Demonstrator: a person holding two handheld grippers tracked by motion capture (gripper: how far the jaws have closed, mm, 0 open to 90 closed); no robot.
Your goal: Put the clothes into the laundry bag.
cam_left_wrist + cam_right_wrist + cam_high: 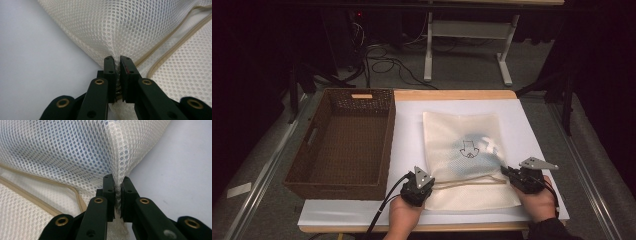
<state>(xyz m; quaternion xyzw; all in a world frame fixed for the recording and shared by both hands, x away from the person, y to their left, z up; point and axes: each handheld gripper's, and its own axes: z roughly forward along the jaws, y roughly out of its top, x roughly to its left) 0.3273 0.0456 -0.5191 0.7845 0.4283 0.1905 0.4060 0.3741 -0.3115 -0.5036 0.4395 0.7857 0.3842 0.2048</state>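
Note:
A cream mesh laundry bag (464, 150) lies flat on the white table top (412, 130), with something pale blue showing through it and a small black drawing on its face. A tan zipper band crosses its near end. My left gripper (428, 184) is shut on the bag's left edge by the zipper; up close the mesh (130, 30) bunches into the pinched jaws of the left gripper (117, 60). My right gripper (506, 171) is shut on the bag's right edge, the mesh (75, 150) folding into the closed right gripper (118, 179).
A dark brown woven basket (343, 102) stands on the left of the table, close beside the bag. The table's near edge runs just under both hands. A white metal stand (467, 30) and cables are on the floor beyond.

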